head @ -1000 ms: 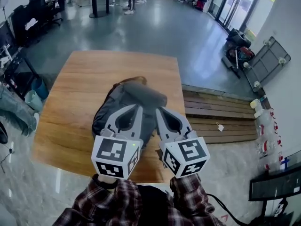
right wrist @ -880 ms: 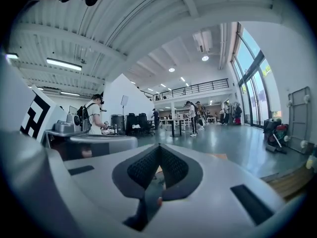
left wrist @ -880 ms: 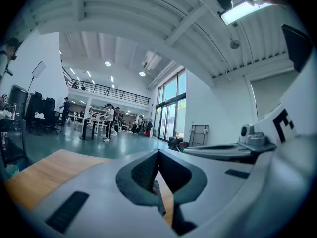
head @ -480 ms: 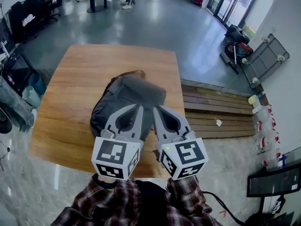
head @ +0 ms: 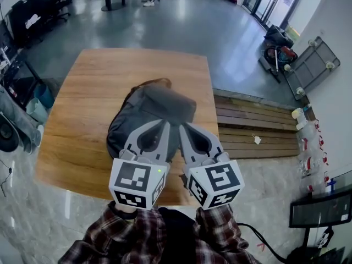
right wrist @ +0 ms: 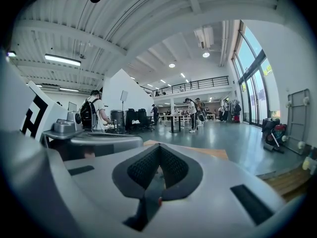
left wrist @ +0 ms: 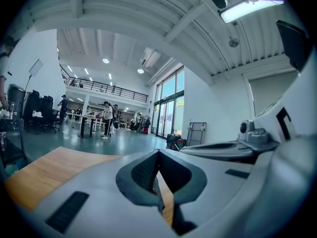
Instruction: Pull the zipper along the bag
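Grippers held side by side, level: left gripper (head: 163, 124) and right gripper (head: 183, 127) both pinched closed on nothing, bag (head: 165, 100) beneath their tips.

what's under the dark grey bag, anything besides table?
The dark grey fabric bag lies on the light brown wooden table; only bare tabletop shows around it. The left gripper and right gripper cover its near end, so whatever lies beneath there cannot be seen.
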